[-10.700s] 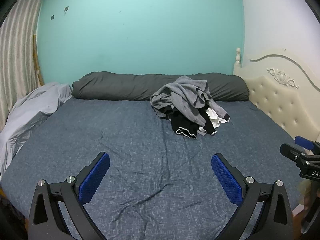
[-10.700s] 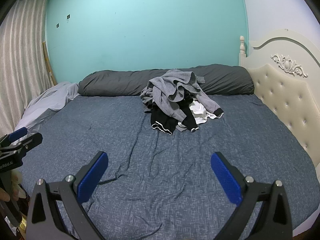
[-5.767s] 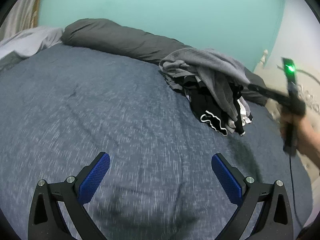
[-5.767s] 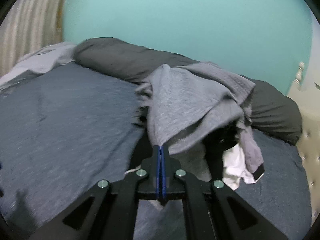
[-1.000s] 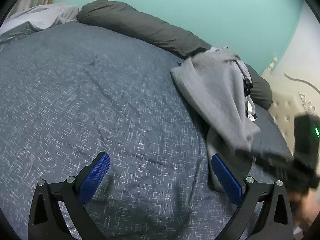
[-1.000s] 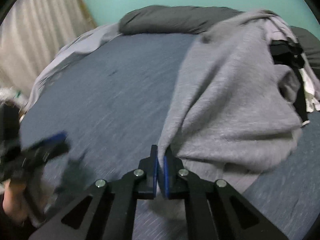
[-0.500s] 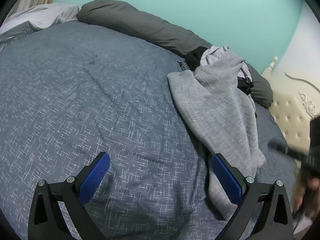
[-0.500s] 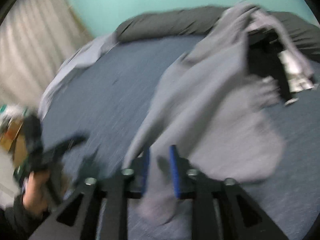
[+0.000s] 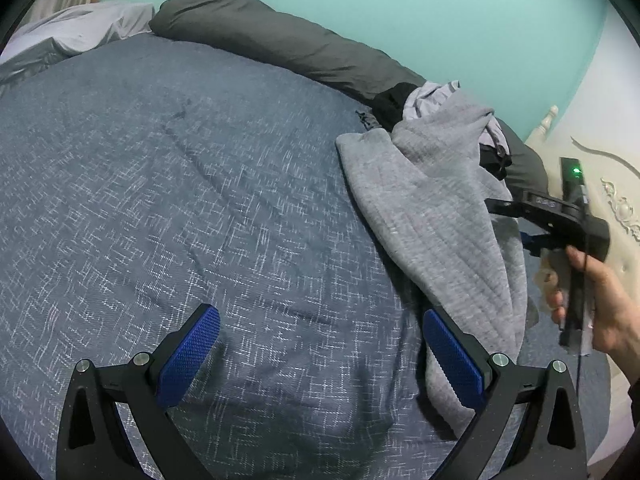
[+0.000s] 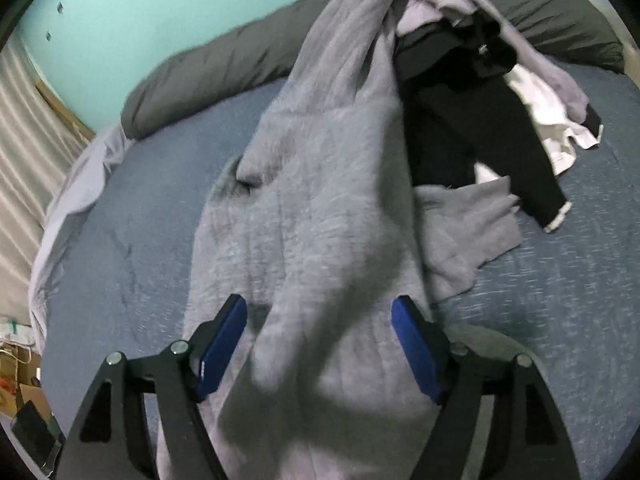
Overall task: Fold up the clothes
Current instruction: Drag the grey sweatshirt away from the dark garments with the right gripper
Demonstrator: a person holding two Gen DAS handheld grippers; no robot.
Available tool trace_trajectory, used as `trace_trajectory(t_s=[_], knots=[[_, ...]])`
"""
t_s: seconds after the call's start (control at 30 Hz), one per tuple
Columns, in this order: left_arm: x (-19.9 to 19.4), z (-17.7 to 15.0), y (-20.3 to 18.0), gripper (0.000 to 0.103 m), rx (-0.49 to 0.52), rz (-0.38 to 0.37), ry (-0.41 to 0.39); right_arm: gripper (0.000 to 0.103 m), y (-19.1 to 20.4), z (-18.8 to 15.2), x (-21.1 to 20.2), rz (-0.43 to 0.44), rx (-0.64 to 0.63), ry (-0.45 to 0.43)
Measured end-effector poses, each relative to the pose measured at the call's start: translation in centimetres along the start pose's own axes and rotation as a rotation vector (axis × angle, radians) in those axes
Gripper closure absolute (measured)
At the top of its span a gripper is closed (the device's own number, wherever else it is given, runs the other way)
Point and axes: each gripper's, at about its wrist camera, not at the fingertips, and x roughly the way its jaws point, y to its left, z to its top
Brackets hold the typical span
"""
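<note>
Now the right gripper [image 10: 320,344] has just been opening above the grey sweater [image 10: 320,200], pads clear; the left gripper [image 9: 320,360] gapes over bare bed [image 9: 160,200].

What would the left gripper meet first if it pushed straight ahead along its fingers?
Most likely bare bed: the left gripper stands open, pointing down at the blue-grey woven bedsheet. The grey knit sweater lies just past its right-hand finger, apparently outside that line, though depth is unclear.

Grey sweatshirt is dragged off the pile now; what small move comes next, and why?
Probably bring the open left gripper over to grip the grey sweatshirt at its near edge. The right gripper has just been opening and pinches nothing, and the sweatshirt lies bunched, its far end still on the clothes pile.
</note>
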Motion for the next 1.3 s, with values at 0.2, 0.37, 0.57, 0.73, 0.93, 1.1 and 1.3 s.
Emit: trace_trajectory(t_s=[0.2, 0.37, 0.57, 0.73, 0.93, 1.1, 1.3], knots=[[-0.1, 0.1, 0.1, 0.0, -0.003, 0.0, 0.0, 0.092, 2.2, -1.7, 0.8, -0.002, -0.132, 0.003], [-0.5, 0.2, 0.1, 0.0, 0.001, 0.0, -0.007, 0.097, 5.3, -5.4, -2.3, 0.071, -0.259, -0.049], [-1.5, 0.7, 0.2, 0.0, 0.005, 0.008, -0.028, 0.097, 10.2, -14.1, -5.2, 0.225, -0.382, 0.043], [-2.1, 0.6, 0.8, 0.0, -0.001, 0.018, -0.029, 0.097, 9.9, -19.2, -7.3, 0.286, -0.322, 0.094], [-2.6, 0.4, 0.4, 0.0, 0.018, 0.024, -0.036, 0.097, 11.1, -22.2, -8.9, 0.293, -0.369, 0.18], [-2.7, 0.0, -0.2, 0.0, 0.045, 0.021, -0.028, 0.093, 10.0, -21.9, -9.8, 0.274, -0.321, 0.224], [-2.9, 0.1, 0.0, 0.0, 0.044, 0.022, -0.027, 0.072, 6.5, -17.6, -14.1, 0.214, -0.233, 0.091]])
